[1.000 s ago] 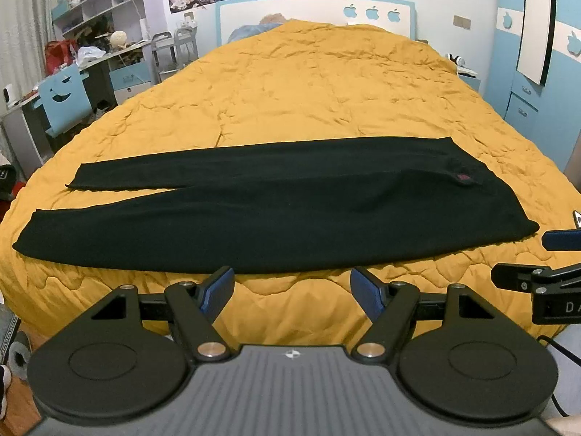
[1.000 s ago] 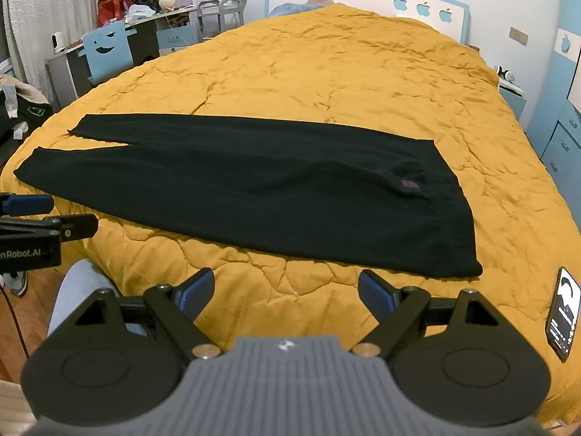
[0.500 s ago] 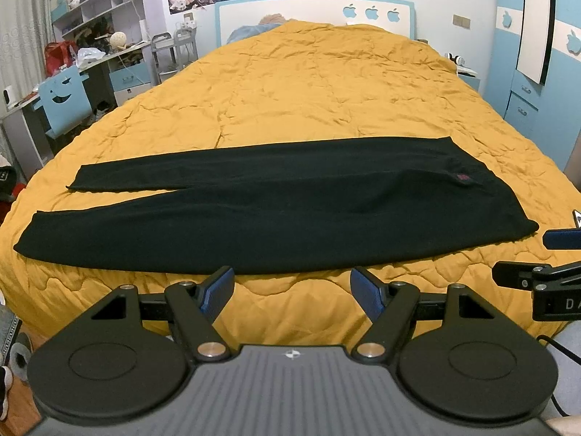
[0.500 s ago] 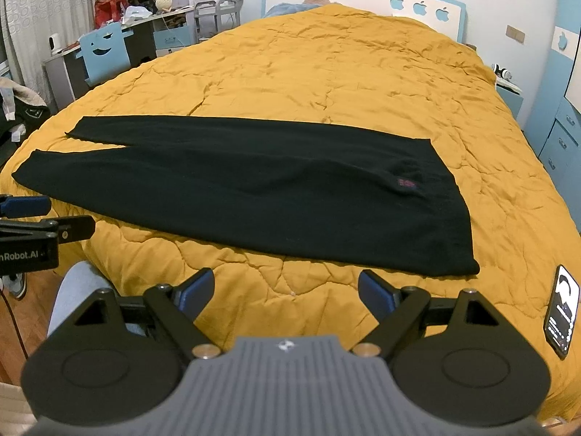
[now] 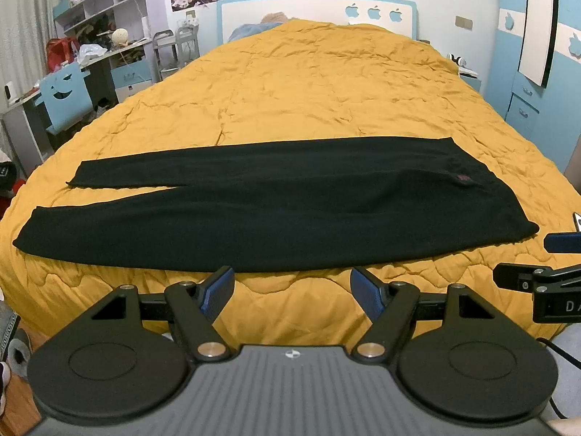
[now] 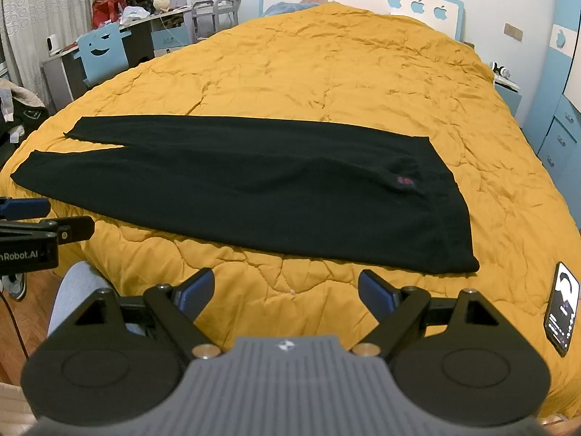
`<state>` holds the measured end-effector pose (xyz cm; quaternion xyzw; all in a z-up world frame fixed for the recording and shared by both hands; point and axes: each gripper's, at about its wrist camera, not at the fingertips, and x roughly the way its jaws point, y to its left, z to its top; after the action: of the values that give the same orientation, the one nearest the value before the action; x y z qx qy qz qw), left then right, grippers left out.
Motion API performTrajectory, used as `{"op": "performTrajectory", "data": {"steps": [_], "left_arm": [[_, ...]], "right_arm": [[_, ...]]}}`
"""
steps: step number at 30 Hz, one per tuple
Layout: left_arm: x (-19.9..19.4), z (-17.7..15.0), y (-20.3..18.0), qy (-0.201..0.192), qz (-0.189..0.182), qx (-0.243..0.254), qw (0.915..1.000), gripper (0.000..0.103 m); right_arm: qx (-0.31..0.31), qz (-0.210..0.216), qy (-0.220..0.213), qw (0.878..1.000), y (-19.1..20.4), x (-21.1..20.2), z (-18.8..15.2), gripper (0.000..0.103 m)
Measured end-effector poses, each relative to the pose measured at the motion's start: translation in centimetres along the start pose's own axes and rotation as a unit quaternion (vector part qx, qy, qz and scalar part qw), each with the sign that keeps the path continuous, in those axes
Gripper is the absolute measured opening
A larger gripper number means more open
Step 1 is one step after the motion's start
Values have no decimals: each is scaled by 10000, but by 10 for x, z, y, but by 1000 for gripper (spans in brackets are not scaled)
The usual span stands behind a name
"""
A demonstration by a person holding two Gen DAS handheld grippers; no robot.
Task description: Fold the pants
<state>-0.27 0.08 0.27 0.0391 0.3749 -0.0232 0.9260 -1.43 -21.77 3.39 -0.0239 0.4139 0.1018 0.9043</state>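
Note:
Black pants (image 5: 276, 203) lie flat across the near part of a yellow quilted bed (image 5: 319, 83), waist to the right, two legs to the left. They also show in the right wrist view (image 6: 254, 181), with a small red label (image 6: 403, 180) near the waist. My left gripper (image 5: 292, 285) is open and empty, just short of the pants' near edge. My right gripper (image 6: 285, 289) is open and empty, near the bed's front edge, short of the waist end. Each gripper shows at the edge of the other's view.
A phone (image 6: 562, 308) lies on the quilt at the right front. A desk, a blue chair (image 5: 65, 94) and shelves stand left of the bed. Blue drawers (image 5: 523, 109) stand at the right. A headboard (image 5: 319, 11) is at the far end.
The right wrist view has shifted slightly nearer the pants. The left gripper has hardly moved. Both grippers stay open.

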Motion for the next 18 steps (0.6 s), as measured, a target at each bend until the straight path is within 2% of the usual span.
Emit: {"op": "performTrajectory", "data": {"steps": [18], "left_arm": [[-3, 1, 1, -39, -21, -49, 10000, 85]], "right_arm": [[87, -30, -62, 9999, -2, -3, -2, 82]]}}
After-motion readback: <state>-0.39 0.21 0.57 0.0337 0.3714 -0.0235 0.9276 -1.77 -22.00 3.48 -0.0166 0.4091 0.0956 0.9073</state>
